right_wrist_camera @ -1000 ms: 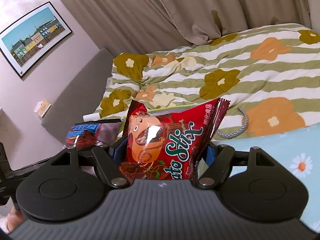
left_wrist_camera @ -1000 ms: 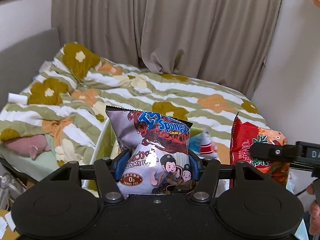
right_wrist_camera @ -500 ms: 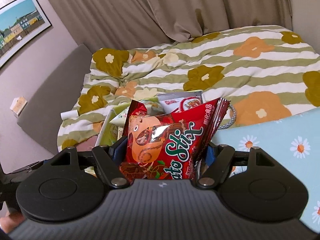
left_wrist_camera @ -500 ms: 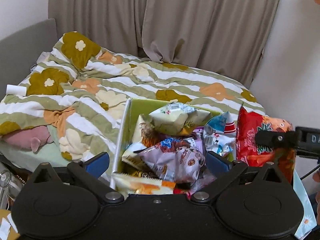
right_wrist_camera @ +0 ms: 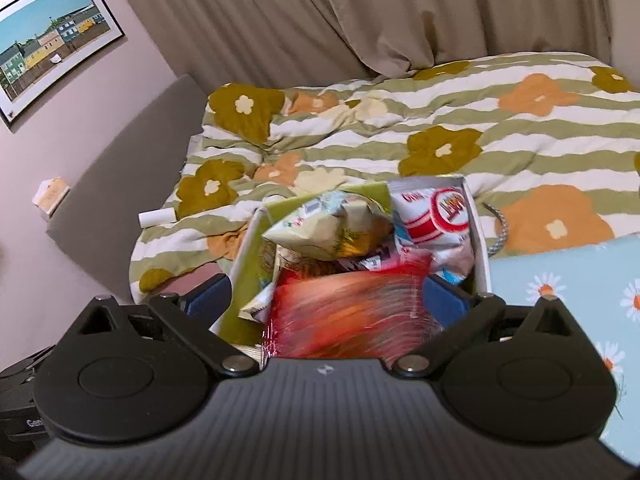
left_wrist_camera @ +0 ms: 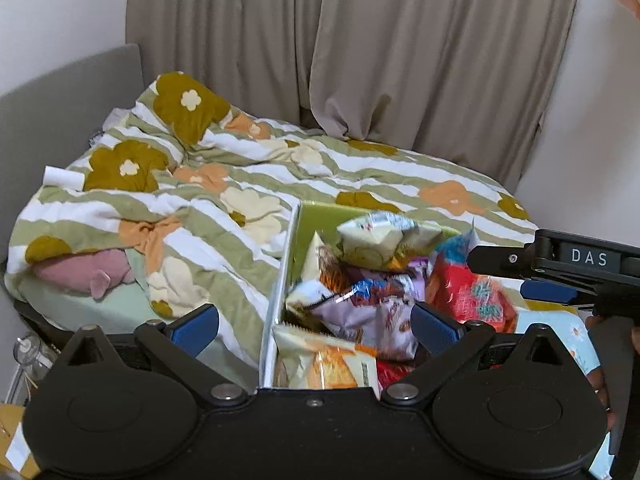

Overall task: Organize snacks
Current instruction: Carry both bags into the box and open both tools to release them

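A white box with a green lining point(left_wrist_camera: 298, 236) sits on the bed, full of several snack bags. It also shows in the right wrist view point(right_wrist_camera: 478, 232). The purple chocolate sponge bag point(left_wrist_camera: 368, 308) lies on the pile. My left gripper point(left_wrist_camera: 314, 324) is open and empty just above the box's near end. My right gripper point(right_wrist_camera: 326, 300) is open too. The red potato stix bag point(right_wrist_camera: 348, 316) is blurred between its spread fingers, falling onto the pile. It shows in the left wrist view point(left_wrist_camera: 468, 296) beside the purple bag, under the right gripper's finger point(left_wrist_camera: 552, 292).
A striped flowered duvet point(left_wrist_camera: 240, 184) covers the bed. A light blue daisy cloth point(right_wrist_camera: 568, 280) lies right of the box. Beige curtains point(left_wrist_camera: 360, 48) hang behind. A grey headboard point(right_wrist_camera: 120, 184) is at left. A white roll point(right_wrist_camera: 156, 216) lies on the duvet.
My left gripper opened and dropped the purple sponge bag into the box. My right gripper moved over the box and has just opened, letting the red bag fall.
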